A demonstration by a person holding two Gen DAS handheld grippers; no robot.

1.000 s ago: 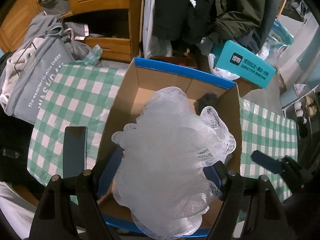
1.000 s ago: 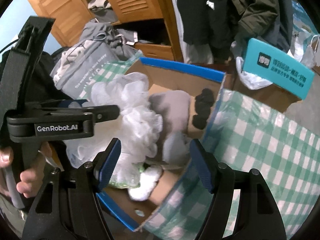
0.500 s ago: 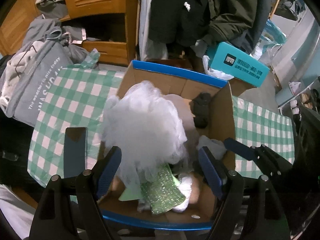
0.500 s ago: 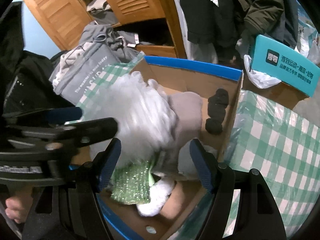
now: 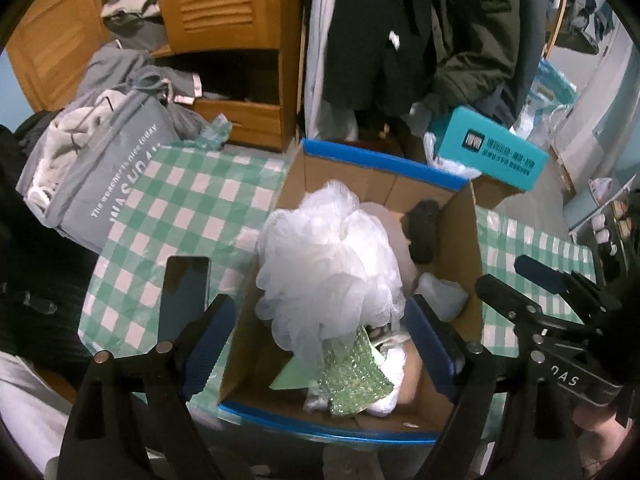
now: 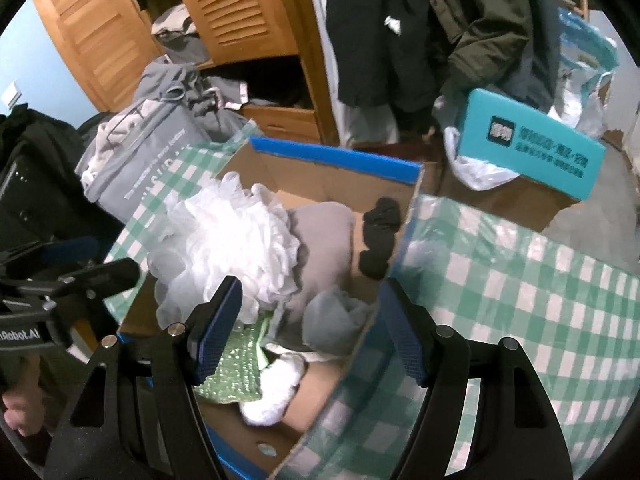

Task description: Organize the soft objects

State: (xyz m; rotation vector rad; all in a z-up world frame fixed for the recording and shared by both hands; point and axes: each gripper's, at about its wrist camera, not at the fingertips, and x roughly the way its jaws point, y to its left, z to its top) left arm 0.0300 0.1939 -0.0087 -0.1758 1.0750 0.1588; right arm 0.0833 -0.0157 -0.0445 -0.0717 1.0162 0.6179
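A white mesh bath puff [image 5: 332, 264] lies in the open cardboard box [image 5: 384, 168] with blue-edged flaps, on top of a grey soft item [image 6: 328, 236], a green sparkly cloth [image 5: 352, 380], black socks [image 5: 424, 228] and white soft pieces. My left gripper [image 5: 320, 344] is open and empty above the box's near side, its jaws apart on either side of the puff. My right gripper [image 6: 312, 332] is open and empty over the box's right wall. The puff [image 6: 232, 240] and box [image 6: 332, 160] also show in the right wrist view.
The box stands on a green-and-white checked cloth [image 5: 180, 216]. A black phone [image 5: 184, 296] lies on the cloth left of the box. A grey bag [image 5: 100, 172] sits at the far left. A teal box [image 5: 488, 148], hanging coats and wooden cupboards stand behind.
My left gripper was shut on the white puff a second ago. It has opened and the puff has dropped into the box. Both grippers have drawn back a little.
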